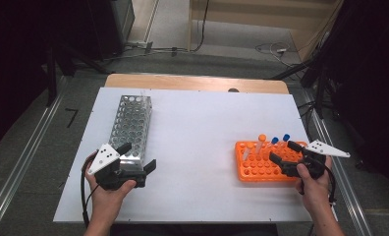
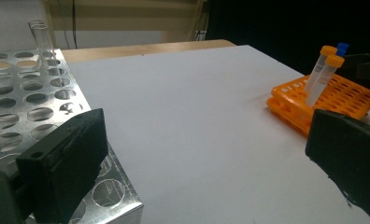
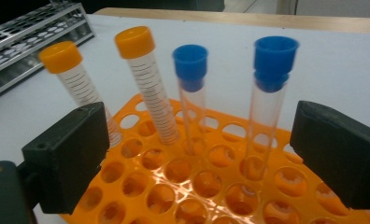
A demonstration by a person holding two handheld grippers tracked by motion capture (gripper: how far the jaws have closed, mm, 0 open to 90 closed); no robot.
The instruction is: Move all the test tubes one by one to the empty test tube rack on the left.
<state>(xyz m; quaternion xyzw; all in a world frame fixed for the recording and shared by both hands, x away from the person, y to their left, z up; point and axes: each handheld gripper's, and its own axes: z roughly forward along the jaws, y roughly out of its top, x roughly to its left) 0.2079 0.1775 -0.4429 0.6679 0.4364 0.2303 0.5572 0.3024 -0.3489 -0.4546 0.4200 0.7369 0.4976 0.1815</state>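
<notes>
Right claw (image 3: 192, 154), jaws apart, faced light, slippery blue-capped tubes (image 3: 192, 93) at twelve o'clock; best gripped just below the cap.

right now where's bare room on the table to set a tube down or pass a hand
The widest bare patch is the white board between the metal rack and the orange rack, running from the far edge to the near one. It is crowded at the orange rack's far end, where four capped tubes stand before the open right gripper.
</notes>
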